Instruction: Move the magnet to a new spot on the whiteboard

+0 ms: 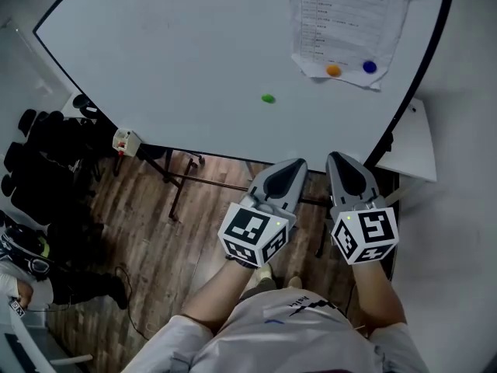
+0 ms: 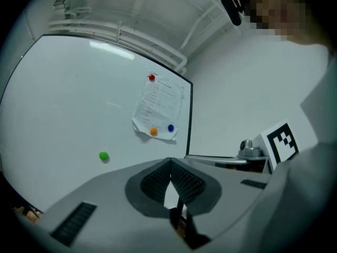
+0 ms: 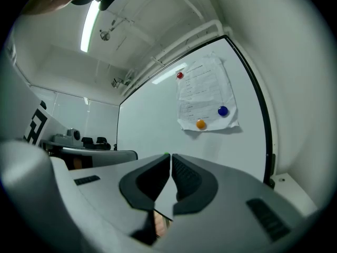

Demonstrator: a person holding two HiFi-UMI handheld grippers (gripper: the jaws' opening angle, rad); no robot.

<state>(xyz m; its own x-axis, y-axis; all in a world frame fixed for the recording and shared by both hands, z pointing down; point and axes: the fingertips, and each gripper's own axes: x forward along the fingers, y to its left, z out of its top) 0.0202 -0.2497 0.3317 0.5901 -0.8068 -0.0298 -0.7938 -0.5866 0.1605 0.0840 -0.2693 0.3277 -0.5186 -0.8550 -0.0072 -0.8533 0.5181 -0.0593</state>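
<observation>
A small green magnet [image 1: 268, 98] sticks to the whiteboard [image 1: 178, 45] near its lower middle, apart from both grippers. It shows again in the left gripper view as the green magnet [image 2: 103, 155], left of the jaws. A printed sheet [image 1: 349, 14] is pinned up by an orange magnet [image 1: 333, 70], a blue magnet [image 1: 370, 66] and a red magnet [image 2: 151, 78]. My left gripper [image 1: 293, 165] and right gripper [image 1: 339, 160] hang side by side below the board's bottom edge, both pointing at it. Each has its jaws shut with nothing between them, as on the left gripper [image 2: 170, 161] and right gripper [image 3: 171, 156].
The board's black frame [image 1: 404, 99] runs down the right side next to a white wall. Its stand legs [image 1: 182, 181] rest on a wooden floor. Black chairs [image 1: 46, 162] are stacked at the left. A white panel [image 1: 411, 142] sits by the board's lower right corner.
</observation>
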